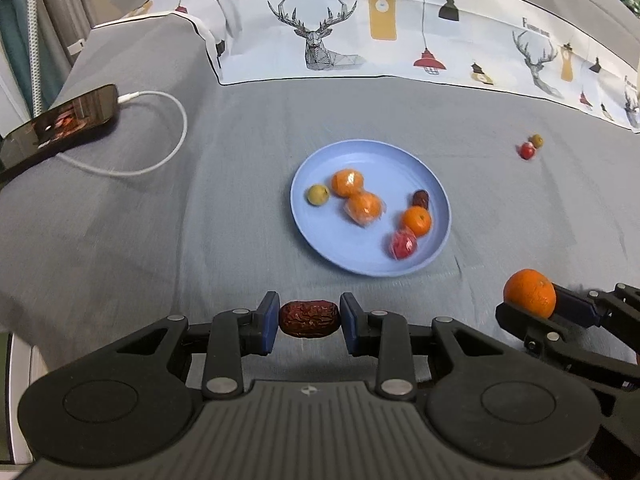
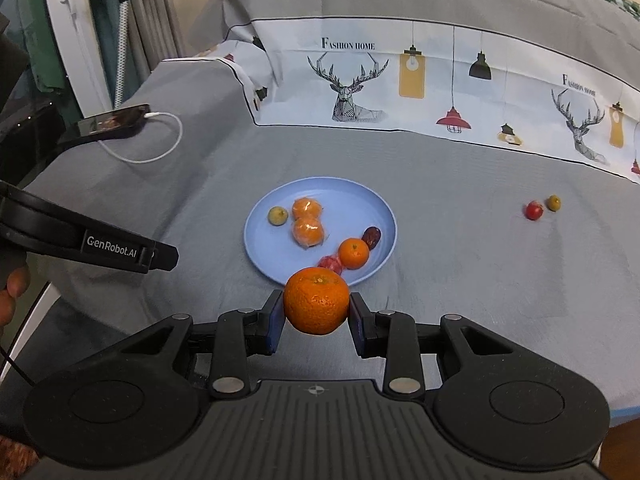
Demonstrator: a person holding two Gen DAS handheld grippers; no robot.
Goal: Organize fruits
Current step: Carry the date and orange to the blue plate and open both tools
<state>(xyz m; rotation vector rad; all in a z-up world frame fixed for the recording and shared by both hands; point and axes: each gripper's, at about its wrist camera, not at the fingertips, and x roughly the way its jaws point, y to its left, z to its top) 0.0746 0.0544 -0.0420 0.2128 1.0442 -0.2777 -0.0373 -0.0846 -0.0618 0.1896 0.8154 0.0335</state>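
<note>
With the left gripper [image 1: 309, 319] clamping a red date [image 1: 309, 319] and the right gripper [image 2: 316, 307] a mandarin [image 2: 316, 305], each should lower onto bare blue plate [image 1: 400, 168] toward 12 o'clock before releasing.

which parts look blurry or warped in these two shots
Left wrist view: the wrapped fruit on the plate smears slightly, the date in the left gripper stays sharp. Right wrist view: the orange is crisp; the fisheye bends the printed cloth border.

Smooth matt plastic plate [image 1: 436, 196], wrinkled glossy date [image 1: 309, 319], dimpled orange [image 2: 316, 305], woven cloth [image 1: 160, 220].
</note>
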